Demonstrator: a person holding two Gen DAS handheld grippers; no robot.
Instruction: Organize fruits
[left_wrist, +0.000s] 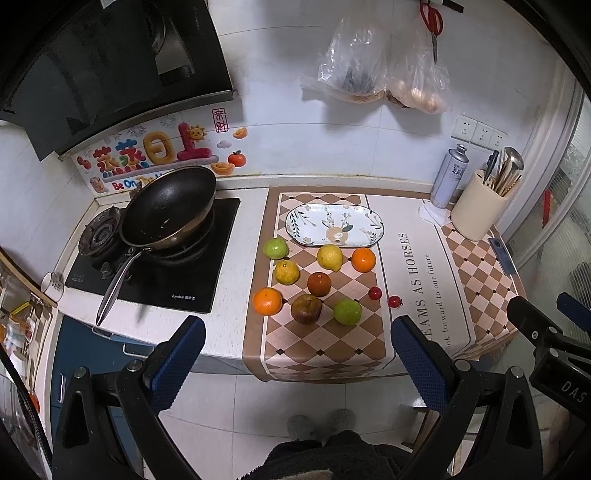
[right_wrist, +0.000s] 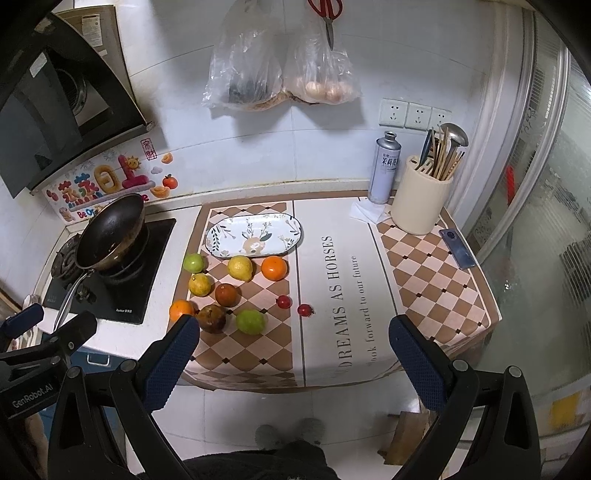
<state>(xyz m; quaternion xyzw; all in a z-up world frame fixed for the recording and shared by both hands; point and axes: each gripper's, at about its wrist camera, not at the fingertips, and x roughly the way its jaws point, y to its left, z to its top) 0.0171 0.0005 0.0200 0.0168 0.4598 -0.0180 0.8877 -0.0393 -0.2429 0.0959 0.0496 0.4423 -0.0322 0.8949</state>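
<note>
Both tools hang back over the floor, short of the counter edge, jaws wide apart and holding nothing: left gripper (left_wrist: 297, 354) lines up w/ the fruit cluster, right gripper (right_wrist: 293, 354) sits more toward the printed mat (right_wrist: 332, 295). Blue ribbed pads look rubbery, probably for grip on smooth round skins.

Fruit lies loose on the checkered part of the mat, approx. 3 rows, none on the plate yet. Nearest row: orange (left_wrist: 267, 301), dull brown wrinkled pear-like fruit (left_wrist: 306, 308), glossy green apple (left_wrist: 347, 311). 2 small cherry tomatoes (left_wrist: 375, 293) sit off to the right, apart from the rest; tiny and round, they will likely roll if nudged. Middle: yellow-green citrus (left_wrist: 286, 271), dark red-brown fruit (left_wrist: 319, 283). Far row: 2nd green apple (left_wrist: 275, 247), lemon (left_wrist: 330, 257), 2nd orange (left_wrist: 363, 259).

Beyond, just touching-close to the lemon, the oval ceramic plate (left_wrist: 373, 221) lies bare, probably the target. Black pan (left_wrist: 170, 206) on the stove at left; utensil holder (left_wrist: 476, 210) far right.
</note>
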